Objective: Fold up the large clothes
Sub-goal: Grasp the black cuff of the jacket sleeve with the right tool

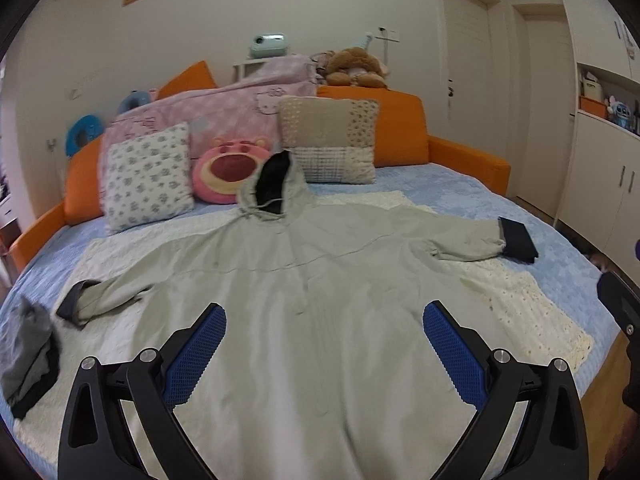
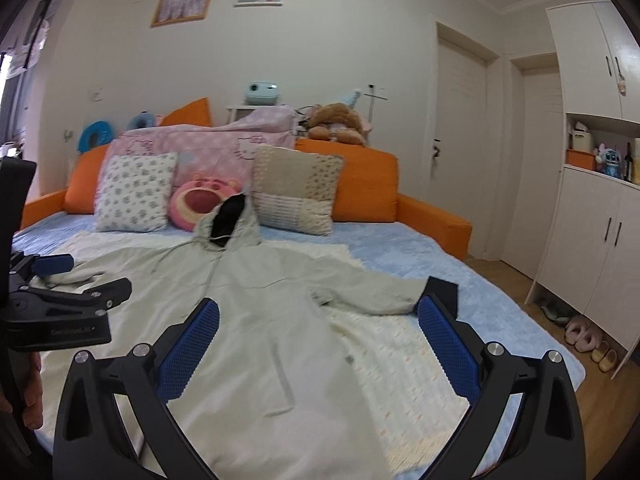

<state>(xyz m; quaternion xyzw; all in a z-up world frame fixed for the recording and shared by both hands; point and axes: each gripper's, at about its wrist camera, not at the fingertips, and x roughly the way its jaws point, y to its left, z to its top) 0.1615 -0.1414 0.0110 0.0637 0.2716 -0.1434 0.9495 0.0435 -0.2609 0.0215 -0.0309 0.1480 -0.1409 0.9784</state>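
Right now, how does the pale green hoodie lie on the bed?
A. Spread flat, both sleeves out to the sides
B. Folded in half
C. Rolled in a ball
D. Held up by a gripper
A: the hoodie lies flat on the bed, sleeves out to both sides, and neither open gripper holds it.

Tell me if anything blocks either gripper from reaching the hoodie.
Nothing visible does. The hoodie lies spread flat on the bed, directly below the open left gripper and open right gripper. The pillows sit beyond the hood, and the grey garment lies off to the left.

Hooded coat (image 1: 280, 320) matt smooth cloth; claw pads (image 1: 196, 356) blue textured rubber.
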